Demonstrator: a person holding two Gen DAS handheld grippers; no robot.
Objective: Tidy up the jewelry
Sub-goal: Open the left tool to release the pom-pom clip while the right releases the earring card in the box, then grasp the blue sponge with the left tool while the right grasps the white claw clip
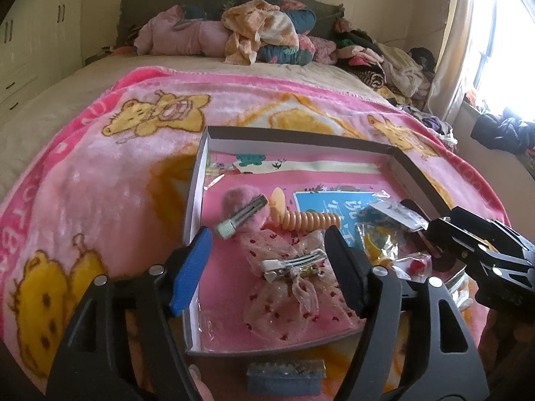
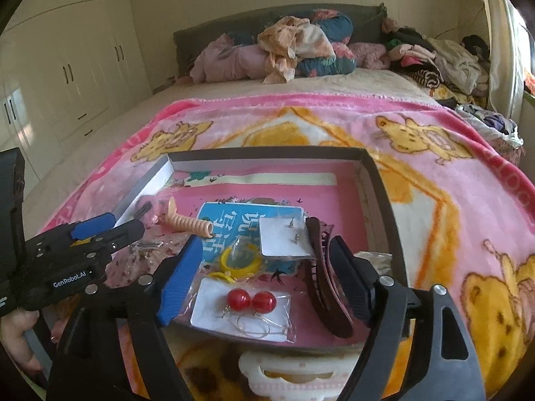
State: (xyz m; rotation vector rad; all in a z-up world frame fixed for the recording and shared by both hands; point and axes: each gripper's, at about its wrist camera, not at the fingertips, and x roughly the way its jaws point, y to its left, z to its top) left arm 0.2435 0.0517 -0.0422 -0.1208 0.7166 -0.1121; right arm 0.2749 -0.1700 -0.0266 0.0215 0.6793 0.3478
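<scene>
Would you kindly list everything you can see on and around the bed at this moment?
box: one, dark rim, white walls, on the pink blanket
pink blanket: one, yellow bear print, across the bed
spiral hair tie: one, peach, in the box, far left
fuzzy hair clip: one, pink, box's left side
sheer bow clip: one, pinkish with red specks, box's near left
red ball earrings: one pair, bagged on white card, box's near edge
yellow rings: bagged, mid box
stud earring card: one, white, mid box
claw clip: one, brown, box's right
white clip: one, outside the box's near edge
clothes pile: mixed colours, at the headboard
wardrobe: cream, left wall
left tongs: open above the bow clip
right tongs: open above the earrings
</scene>
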